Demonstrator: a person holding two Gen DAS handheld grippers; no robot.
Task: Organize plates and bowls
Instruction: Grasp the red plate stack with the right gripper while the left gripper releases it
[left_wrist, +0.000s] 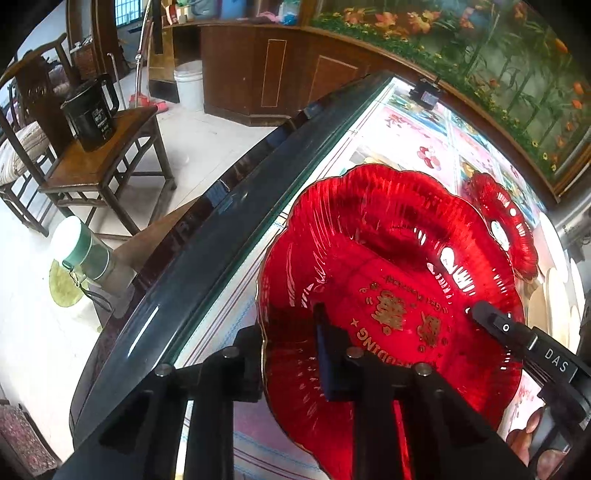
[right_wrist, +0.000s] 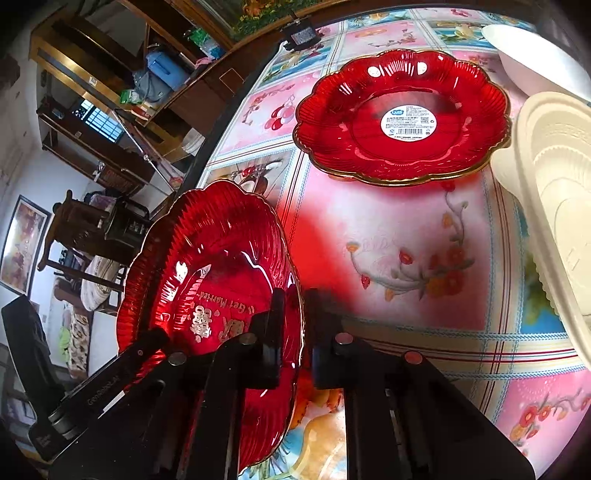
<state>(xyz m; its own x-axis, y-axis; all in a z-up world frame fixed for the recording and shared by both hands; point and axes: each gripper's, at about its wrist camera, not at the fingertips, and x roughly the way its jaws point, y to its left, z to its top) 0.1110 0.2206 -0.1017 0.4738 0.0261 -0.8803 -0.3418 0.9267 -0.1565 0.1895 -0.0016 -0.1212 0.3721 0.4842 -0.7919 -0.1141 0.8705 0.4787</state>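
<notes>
Left wrist view: the left gripper (left_wrist: 291, 354) is clamped on the near-left rim of a translucent red scalloped plate with a gold edge and gold lettering (left_wrist: 391, 280); 1 finger (left_wrist: 328, 354) lies inside the plate, the other outside the rim. The plate sits at the table's glass-topped dark edge (left_wrist: 207, 258). The right gripper (left_wrist: 476, 310) reaches in from the right onto the plate's opposite rim. Behind it lies a second red scalloped plate (left_wrist: 506, 225). On the floor side stand a wooden chair (left_wrist: 107, 166) bearing a black kettle (left_wrist: 92, 114).

Right wrist view: the right gripper (right_wrist: 293, 332) is pinched tight on the lettered plate's (right_wrist: 207, 266) gold rim, 1 finger on each face. The plate looks tilted above the floral pink tablecloth (right_wrist: 406, 251). The left gripper (right_wrist: 159, 334) grips its far side. The second red plate (right_wrist: 402, 118), with a white sticker, rests flat farther off, beside cream-coloured ribbed bowls (right_wrist: 554, 206).
</notes>
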